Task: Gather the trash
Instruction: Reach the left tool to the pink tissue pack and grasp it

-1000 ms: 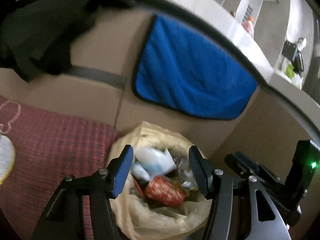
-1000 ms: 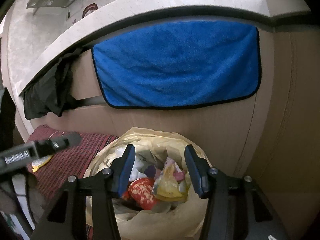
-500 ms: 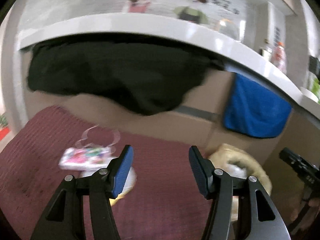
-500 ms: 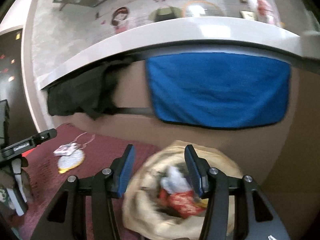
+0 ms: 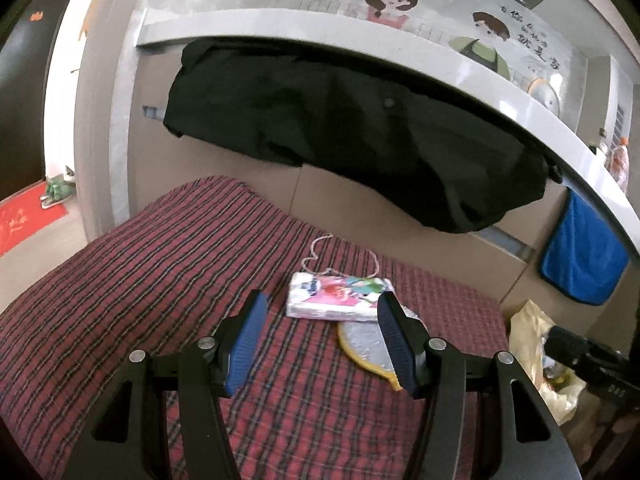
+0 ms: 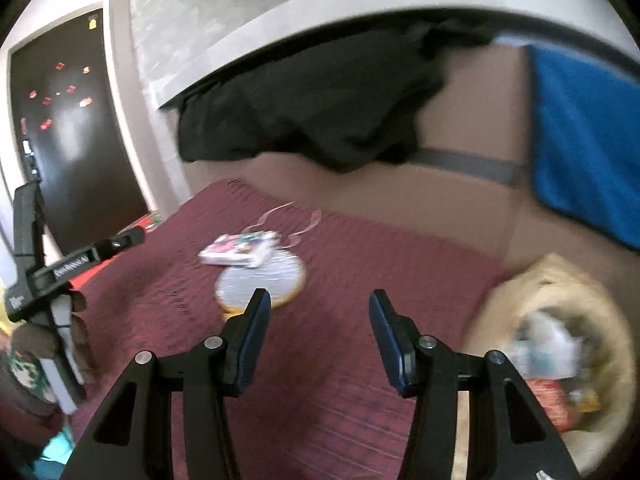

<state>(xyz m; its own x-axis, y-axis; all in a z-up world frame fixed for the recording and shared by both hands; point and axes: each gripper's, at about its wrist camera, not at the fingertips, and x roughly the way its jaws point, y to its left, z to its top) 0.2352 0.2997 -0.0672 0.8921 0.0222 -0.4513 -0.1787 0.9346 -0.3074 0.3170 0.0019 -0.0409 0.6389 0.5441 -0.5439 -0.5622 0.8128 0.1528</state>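
Note:
A colourful tissue pack [image 5: 338, 295] lies on a red plaid cloth [image 5: 160, 280], partly on top of a round silver disc with a yellow rim [image 5: 366, 344]. My left gripper [image 5: 322, 342] hovers open just in front of the pack, nothing between its blue pads. In the blurred right wrist view the same pack [image 6: 240, 249] and disc [image 6: 264, 280] lie ahead and to the left of my open, empty right gripper [image 6: 320, 340]. A yellowish trash bag [image 6: 556, 340] full of wrappers sits at the right, also seen as a bag [image 5: 532, 344] beside the cloth.
A black garment [image 5: 360, 140] and a blue towel [image 5: 584, 260] hang from a white counter edge [image 5: 400, 56] above beige panels. A thin clear strap [image 5: 320, 248] loops behind the pack. The other gripper's body [image 6: 60, 268] shows at far left, a red floor mat [image 5: 24, 216] beyond.
Both grippers swung left, away from above the trash bag, so the plaid cloth with the pack and disc now fills the views. Both jaws stayed open.

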